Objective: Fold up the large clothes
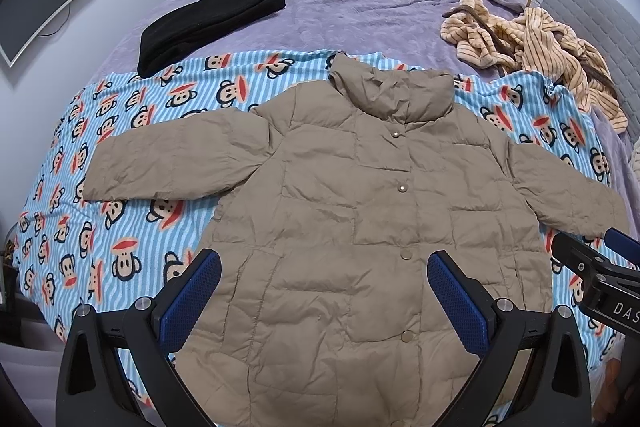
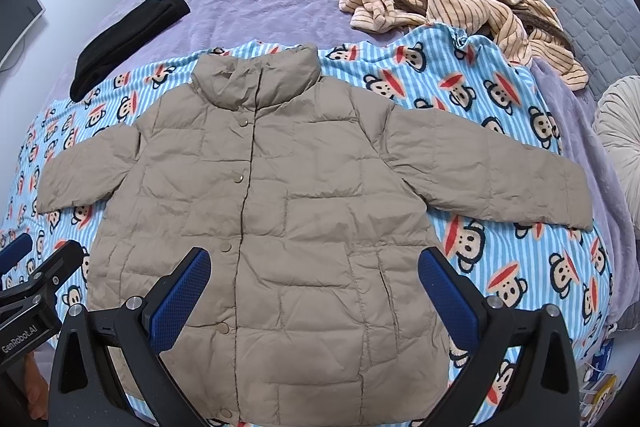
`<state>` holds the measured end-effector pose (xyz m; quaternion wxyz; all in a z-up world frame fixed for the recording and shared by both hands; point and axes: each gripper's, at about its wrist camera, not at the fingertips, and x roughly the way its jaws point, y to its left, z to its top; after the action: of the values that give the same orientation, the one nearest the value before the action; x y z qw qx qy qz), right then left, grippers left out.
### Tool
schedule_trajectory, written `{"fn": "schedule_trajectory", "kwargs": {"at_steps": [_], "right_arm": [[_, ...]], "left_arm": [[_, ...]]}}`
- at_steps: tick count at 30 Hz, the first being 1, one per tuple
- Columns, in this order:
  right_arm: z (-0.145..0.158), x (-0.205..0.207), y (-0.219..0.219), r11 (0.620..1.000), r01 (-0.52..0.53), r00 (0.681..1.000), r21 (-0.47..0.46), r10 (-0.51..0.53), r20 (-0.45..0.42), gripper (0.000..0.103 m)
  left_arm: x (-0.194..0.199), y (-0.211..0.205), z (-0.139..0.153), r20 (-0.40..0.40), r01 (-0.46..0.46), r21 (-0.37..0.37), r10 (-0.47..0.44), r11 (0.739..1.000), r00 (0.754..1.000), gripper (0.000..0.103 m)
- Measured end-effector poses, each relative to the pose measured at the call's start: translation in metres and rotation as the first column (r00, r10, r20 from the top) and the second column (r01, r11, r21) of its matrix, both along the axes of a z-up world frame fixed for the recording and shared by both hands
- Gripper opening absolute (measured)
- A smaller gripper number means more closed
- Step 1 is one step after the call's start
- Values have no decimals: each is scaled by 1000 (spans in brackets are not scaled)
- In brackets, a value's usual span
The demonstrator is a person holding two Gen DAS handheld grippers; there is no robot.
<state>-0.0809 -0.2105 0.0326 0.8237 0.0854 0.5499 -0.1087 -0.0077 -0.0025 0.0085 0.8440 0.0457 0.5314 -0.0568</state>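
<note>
- "GenRobot.AI" was printed in pale letters on the black body of the left gripper (image 2: pixel 30 281), seen in the right wrist view well to the left of that camera's own jaws.
- "DAS" was legible, cut off at the frame edge, on the black body of the right gripper (image 1: pixel 600 267), seen in the left wrist view to the right of the jaws.
- No other text was readable.

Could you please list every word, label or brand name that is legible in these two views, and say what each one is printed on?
"GenRobot.AI": white print on the black body of the left gripper, at the right wrist view's left edge.
"DAS": white letters, cut off by the frame edge, on the black body of the right gripper in the left wrist view.
No readable text on the jacket, the monkey blanket or elsewhere.
</note>
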Motion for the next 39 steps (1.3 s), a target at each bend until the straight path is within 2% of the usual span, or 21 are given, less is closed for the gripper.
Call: {"fn": "schedule_trajectory", "kwargs": {"at_steps": [39], "right_arm": [[0,0,-1,1000,3,1000,1,-3,3,103]], "left_arm": [[-2,4,1,-4,2,1,-2,1000,1000,103]]}}
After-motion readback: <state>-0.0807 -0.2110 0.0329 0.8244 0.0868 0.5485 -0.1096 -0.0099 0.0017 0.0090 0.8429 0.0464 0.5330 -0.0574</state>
